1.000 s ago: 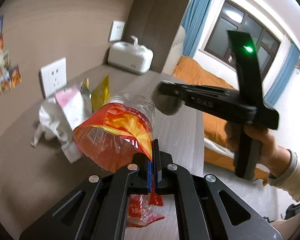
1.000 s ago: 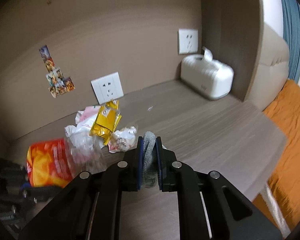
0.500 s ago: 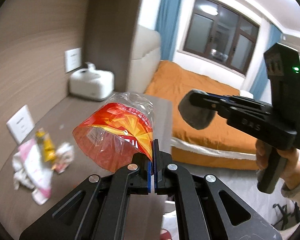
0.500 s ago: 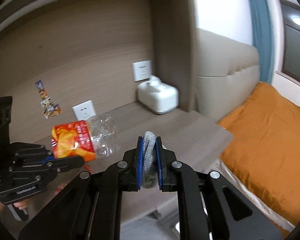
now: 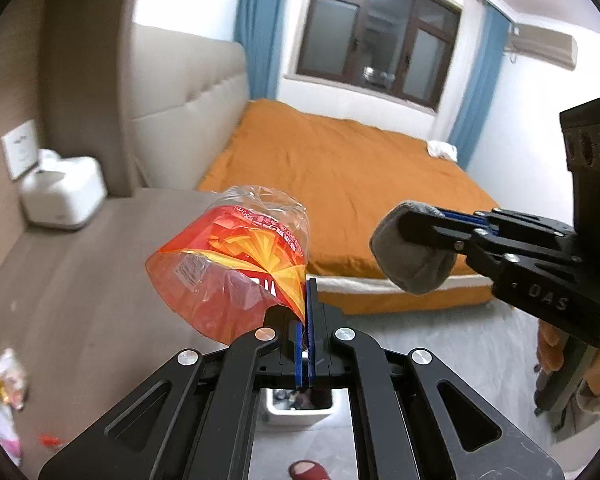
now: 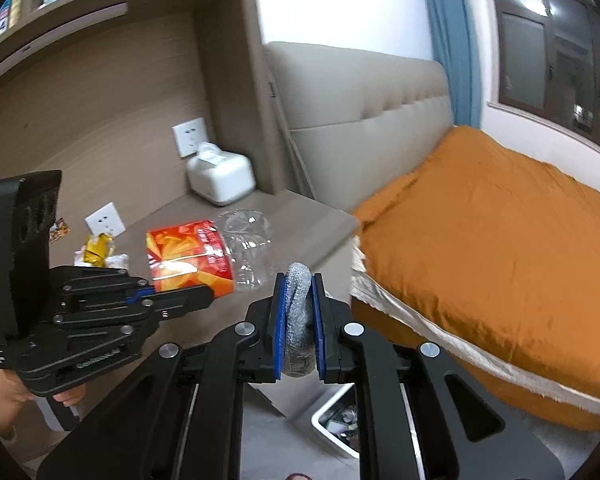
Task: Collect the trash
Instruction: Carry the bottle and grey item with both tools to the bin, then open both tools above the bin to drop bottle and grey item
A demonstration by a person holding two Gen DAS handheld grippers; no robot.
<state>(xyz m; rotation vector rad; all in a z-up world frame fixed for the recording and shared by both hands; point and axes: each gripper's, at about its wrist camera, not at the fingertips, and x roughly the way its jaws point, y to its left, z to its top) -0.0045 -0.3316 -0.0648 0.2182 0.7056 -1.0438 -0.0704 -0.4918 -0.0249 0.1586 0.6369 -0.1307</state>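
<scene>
At nine o'clock the left hand-held gripper (image 5: pixel 305 320) pinches the crushed plastic bottle (image 5: pixel 236 264) by its label edge, held above the worktop (image 5: pixel 80 280); it looks light and crackly (likely slippery). At three, the right hand-held gripper (image 6: pixel 298 312) clamps a soft grey wad (image 6: pixel 298 320).

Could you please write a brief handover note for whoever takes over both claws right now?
Left claw: shut on the crushed clear plastic bottle with the red-orange label, held in the air.
Right claw: shut on a grey fabric wad.
The white bin sits on the floor below both claws.
Left to do: drop both items in, then fetch the yellow and white wrappers on the wooden desk.
</scene>
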